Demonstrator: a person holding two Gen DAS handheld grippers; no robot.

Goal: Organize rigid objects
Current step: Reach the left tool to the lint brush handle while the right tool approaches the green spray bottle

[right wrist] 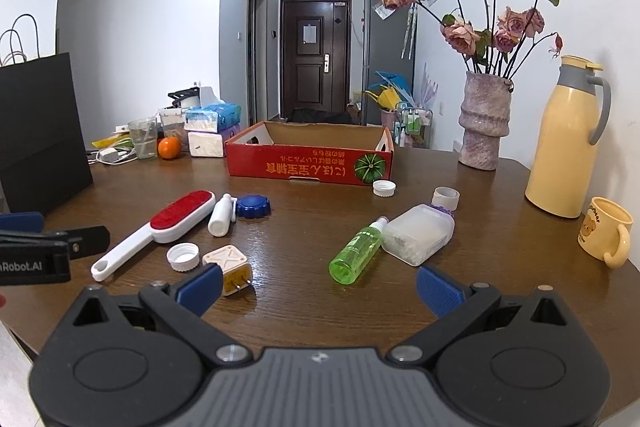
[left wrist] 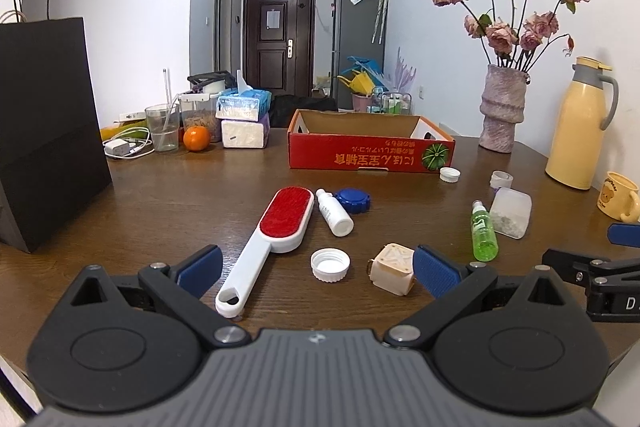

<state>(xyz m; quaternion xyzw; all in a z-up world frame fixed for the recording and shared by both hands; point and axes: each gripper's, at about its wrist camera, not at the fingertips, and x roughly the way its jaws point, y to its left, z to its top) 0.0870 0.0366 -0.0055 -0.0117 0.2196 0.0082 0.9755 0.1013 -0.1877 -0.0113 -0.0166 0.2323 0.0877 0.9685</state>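
Note:
Small things lie on the brown table in front of an open red cardboard box (left wrist: 370, 155) (right wrist: 308, 163). A red and white lint brush (left wrist: 272, 239) (right wrist: 160, 227), a white bottle (left wrist: 334, 213) (right wrist: 222, 215), a blue cap (left wrist: 353, 200) (right wrist: 253, 205), a white cap (left wrist: 330, 264) (right wrist: 183, 256) and a beige plug (left wrist: 392, 269) (right wrist: 230, 267) lie nearest. A green spray bottle (left wrist: 483, 235) (right wrist: 356, 253) and a clear plastic bottle (left wrist: 512, 213) (right wrist: 418, 233) lie to the right. My left gripper (left wrist: 318, 271) is open and empty above the white cap. My right gripper (right wrist: 320, 289) is open and empty, near the green bottle.
A black paper bag (left wrist: 48, 155) stands at the left. A vase of dried roses (left wrist: 502, 107), a yellow thermos (left wrist: 578, 127) and a yellow mug (left wrist: 618, 197) stand at the right. A glass, an orange (left wrist: 196, 138), tissue packs and a charger lie at the back left. Two more small caps (left wrist: 450, 174) (left wrist: 501, 180) lie near the box.

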